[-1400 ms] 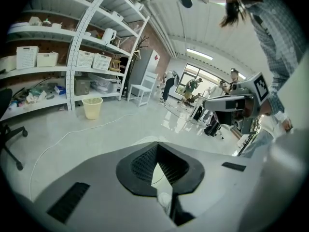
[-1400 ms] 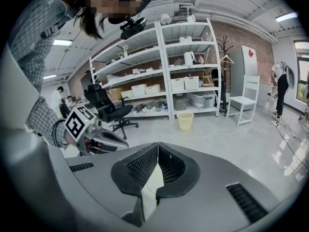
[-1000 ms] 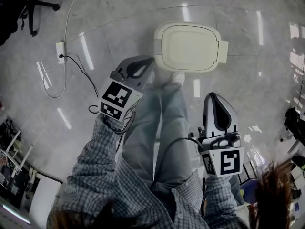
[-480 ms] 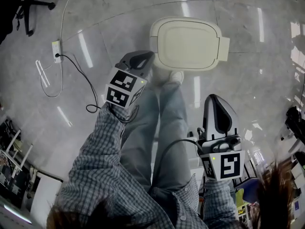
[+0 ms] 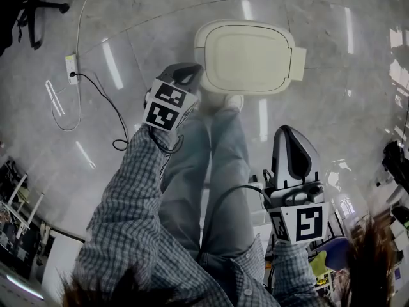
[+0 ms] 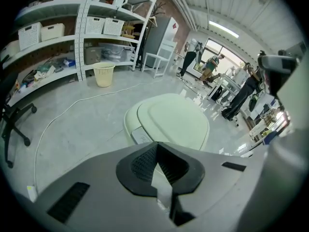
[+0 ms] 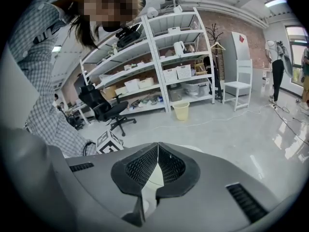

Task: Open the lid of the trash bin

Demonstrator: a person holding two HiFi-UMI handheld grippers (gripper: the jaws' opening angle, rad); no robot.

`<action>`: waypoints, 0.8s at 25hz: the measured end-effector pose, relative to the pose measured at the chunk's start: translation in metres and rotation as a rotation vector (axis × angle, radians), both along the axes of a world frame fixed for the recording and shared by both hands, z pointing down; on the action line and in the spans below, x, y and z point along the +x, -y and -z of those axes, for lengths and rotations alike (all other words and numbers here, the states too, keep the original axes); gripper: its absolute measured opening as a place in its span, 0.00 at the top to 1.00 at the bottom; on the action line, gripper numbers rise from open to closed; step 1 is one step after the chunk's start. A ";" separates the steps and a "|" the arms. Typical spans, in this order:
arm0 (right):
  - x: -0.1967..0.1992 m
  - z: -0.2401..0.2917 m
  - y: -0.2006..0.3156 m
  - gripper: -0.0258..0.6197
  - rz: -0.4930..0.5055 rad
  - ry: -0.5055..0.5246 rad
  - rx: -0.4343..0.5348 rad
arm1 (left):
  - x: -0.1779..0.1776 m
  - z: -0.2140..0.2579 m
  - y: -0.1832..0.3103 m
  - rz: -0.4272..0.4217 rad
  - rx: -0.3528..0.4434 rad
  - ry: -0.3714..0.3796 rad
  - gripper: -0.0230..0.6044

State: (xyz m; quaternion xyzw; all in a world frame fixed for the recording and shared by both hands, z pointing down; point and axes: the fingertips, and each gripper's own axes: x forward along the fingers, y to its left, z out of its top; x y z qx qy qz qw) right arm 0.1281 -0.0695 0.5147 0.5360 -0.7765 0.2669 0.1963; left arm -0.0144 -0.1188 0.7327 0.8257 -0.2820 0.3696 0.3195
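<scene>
A cream trash bin (image 5: 246, 56) stands on the floor ahead of the person's feet, its lid (image 6: 176, 123) down. My left gripper (image 5: 188, 72) is shut and empty, its tip just beside the bin's near left corner. In the left gripper view the shut jaws point at the bin's front edge, where a small panel (image 6: 140, 137) shows. My right gripper (image 5: 291, 139) is shut and empty too, held back by the person's right leg, well short of the bin. The right gripper view shows the tip (image 7: 157, 145) with nothing in it.
A white power strip (image 5: 71, 68) with black and white cables lies on the floor at left. An office chair base (image 5: 38, 8) is at the far left. Shelving (image 6: 72, 37), a small yellow basket (image 6: 104, 74) and people stand further off. The person's shoe (image 5: 234, 102) touches the bin's front.
The left gripper has moved forward and up toward the bin's left corner. The right gripper has stayed where it was.
</scene>
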 end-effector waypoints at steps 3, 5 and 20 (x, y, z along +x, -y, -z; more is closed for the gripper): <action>0.001 -0.002 0.001 0.93 0.004 0.001 -0.003 | -0.002 -0.010 -0.002 0.007 -0.020 0.025 0.96; 0.001 -0.004 0.001 0.93 0.003 0.004 -0.005 | -0.004 -0.016 -0.002 0.026 -0.032 0.038 0.96; 0.002 -0.003 0.008 0.93 -0.006 0.007 -0.005 | -0.006 -0.020 0.000 0.078 -0.101 0.000 0.96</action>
